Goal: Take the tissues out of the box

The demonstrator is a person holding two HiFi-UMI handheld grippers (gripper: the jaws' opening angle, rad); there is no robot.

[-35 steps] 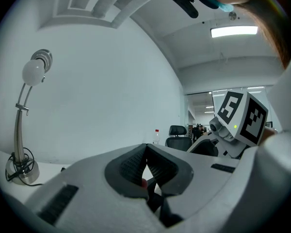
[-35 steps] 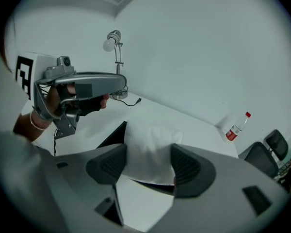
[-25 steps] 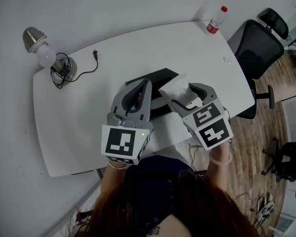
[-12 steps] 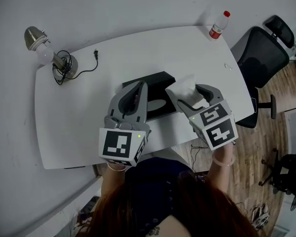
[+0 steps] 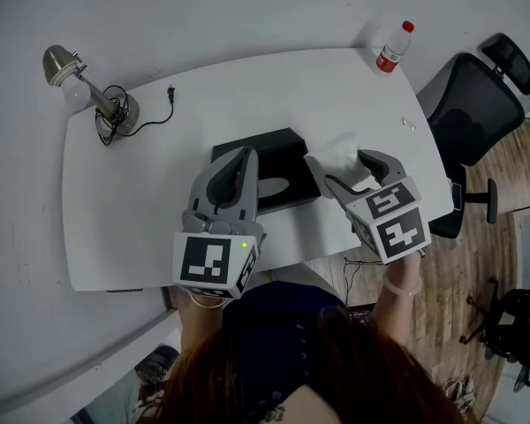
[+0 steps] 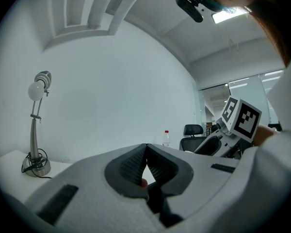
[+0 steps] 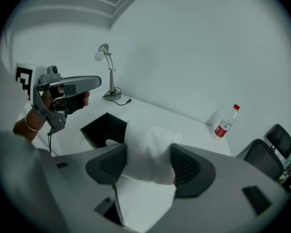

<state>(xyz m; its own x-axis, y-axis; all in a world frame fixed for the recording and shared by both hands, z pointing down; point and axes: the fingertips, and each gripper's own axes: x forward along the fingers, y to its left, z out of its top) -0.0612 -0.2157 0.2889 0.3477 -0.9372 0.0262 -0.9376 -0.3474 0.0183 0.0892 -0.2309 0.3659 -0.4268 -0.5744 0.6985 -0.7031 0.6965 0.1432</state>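
White table (image 5: 141, 228) carries the black box (image 5: 287, 153) ahead-left of the right gripper (image 7: 149, 166), whose wide jaws seemingly pinch the tissue wad (image 7: 145, 140) between them; the left gripper (image 6: 145, 152), jaws pressed together, hovers nearer the box.

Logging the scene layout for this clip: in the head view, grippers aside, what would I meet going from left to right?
desk lamp → black tissue box → tissue → water bottle → office chair
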